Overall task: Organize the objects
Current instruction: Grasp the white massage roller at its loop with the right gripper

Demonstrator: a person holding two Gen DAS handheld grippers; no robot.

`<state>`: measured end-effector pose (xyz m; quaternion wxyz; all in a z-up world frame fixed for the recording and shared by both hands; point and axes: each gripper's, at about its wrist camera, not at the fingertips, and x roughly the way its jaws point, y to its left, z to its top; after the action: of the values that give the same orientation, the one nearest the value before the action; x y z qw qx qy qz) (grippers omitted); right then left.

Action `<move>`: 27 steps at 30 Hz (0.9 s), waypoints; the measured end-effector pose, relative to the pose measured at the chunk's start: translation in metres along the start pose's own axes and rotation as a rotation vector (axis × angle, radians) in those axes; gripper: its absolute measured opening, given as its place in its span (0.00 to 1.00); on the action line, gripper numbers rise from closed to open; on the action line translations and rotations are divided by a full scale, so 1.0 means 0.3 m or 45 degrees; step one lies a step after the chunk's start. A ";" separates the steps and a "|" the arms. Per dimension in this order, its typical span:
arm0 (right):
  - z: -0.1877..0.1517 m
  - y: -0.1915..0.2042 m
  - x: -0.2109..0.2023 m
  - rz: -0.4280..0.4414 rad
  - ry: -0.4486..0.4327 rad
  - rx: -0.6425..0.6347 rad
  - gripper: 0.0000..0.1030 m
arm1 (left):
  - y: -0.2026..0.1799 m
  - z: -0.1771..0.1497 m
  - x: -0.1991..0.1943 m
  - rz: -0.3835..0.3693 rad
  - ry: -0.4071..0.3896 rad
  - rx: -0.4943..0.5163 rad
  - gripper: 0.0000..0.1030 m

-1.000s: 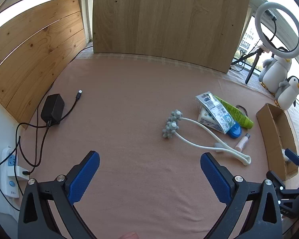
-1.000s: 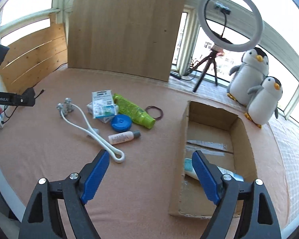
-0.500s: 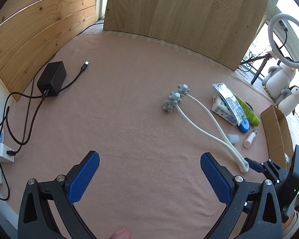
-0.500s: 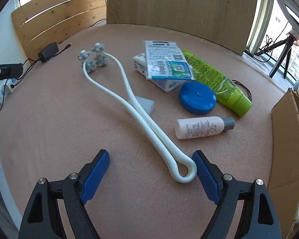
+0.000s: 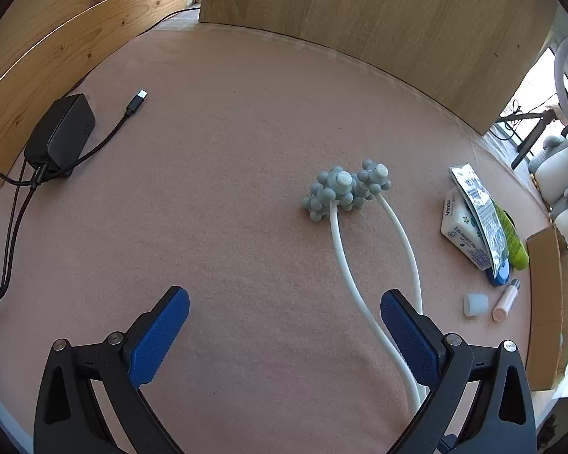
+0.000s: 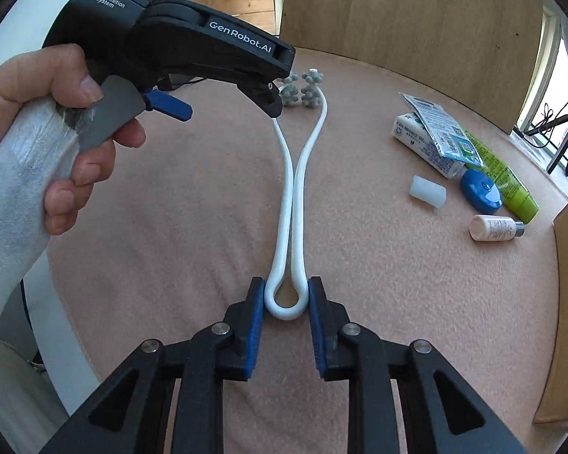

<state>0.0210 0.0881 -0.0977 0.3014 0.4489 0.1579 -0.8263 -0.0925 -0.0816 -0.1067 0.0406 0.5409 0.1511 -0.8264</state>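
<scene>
Right wrist: right gripper (image 6: 286, 299) fingers just closed onto the white massager (image 6: 289, 204) loop — left gripper (image 5: 284, 312) wide.

Cap (image 6: 428, 192) right of massager (image 6: 289, 204)

bare mat (image 5: 216, 159) left, clutter (image 6: 469, 166) right

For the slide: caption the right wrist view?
Right gripper pinches the white looped massager handle on the pink mat.
</scene>
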 end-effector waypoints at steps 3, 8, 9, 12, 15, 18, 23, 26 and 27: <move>-0.001 0.004 0.000 -0.004 -0.005 0.003 0.20 | -0.025 0.025 0.018 -0.002 -0.015 0.003 0.99; 0.003 0.023 0.004 0.003 -0.013 0.025 0.20 | -0.063 0.056 0.059 0.012 0.017 -0.003 0.70; 0.004 0.025 0.005 0.004 -0.016 0.027 0.20 | -0.072 0.059 0.058 0.013 0.009 0.001 0.50; 0.002 0.030 0.006 0.001 -0.029 0.031 0.20 | -0.093 0.062 0.066 -0.048 0.032 0.004 0.12; -0.003 0.031 0.003 0.005 -0.041 0.038 0.20 | -0.114 0.056 0.062 -0.051 0.021 0.006 0.10; -0.009 0.035 0.001 -0.002 -0.055 0.041 0.19 | -0.124 0.061 0.054 -0.066 0.011 -0.009 0.10; -0.014 0.025 -0.013 0.002 -0.083 0.058 0.19 | -0.138 0.081 0.023 -0.066 -0.025 0.008 0.09; -0.017 0.028 -0.031 -0.011 -0.108 0.050 0.19 | -0.129 0.093 -0.011 -0.074 -0.045 0.012 0.09; -0.017 0.030 -0.038 -0.014 -0.115 0.046 0.19 | -0.129 0.097 -0.024 -0.079 -0.051 0.012 0.09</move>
<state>0.0348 0.0879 -0.0906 0.2952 0.4156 0.1316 -0.8502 -0.1242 -0.0540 -0.0815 0.0153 0.5196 0.1629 -0.8386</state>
